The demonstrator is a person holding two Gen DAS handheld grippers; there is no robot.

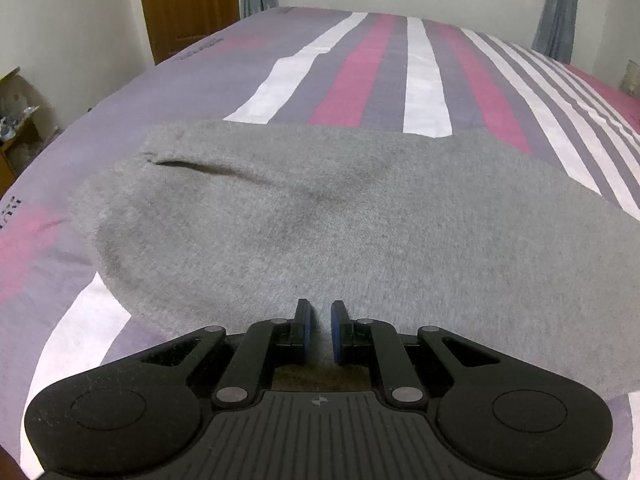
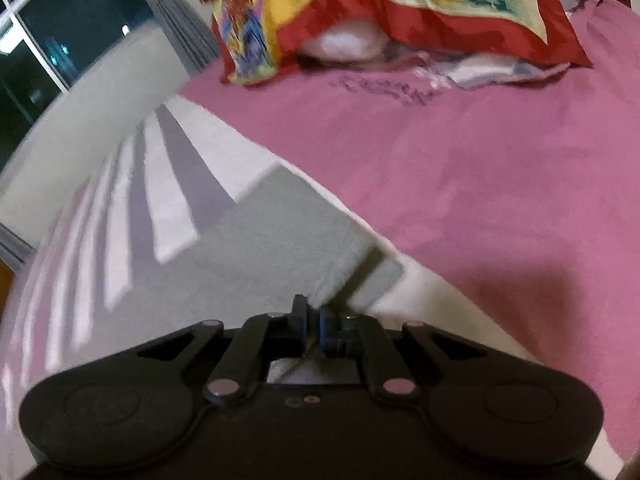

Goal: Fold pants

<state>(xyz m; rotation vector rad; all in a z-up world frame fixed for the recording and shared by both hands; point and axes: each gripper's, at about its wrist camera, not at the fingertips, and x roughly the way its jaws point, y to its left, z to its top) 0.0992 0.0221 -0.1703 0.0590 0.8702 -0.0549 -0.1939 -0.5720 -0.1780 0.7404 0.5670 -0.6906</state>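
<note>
Two grippers are over the bed. The left gripper [image 1: 320, 322] sits low on the gray pants [image 1: 340, 216], and its two blue pads [image 1: 306, 326] stand a little apart with only a thin gap between them — nothing is pinched there. The pants spread out flat in front of it and to both sides. A long dark crease runs across the cloth ahead and to the left. Past the pants lies the striped bed sheet [image 1: 424, 76], and far off to the left is a brown door [image 1: 188, 4].

The right gripper [image 2: 314, 326] has its pads pressed close on an edge of the pants [image 2: 256, 248] — the picture is blurry. Pink sheet [image 2: 500, 184] lies to its right, and a bright pillow [image 2: 380, 8] sits far ahead.
</note>
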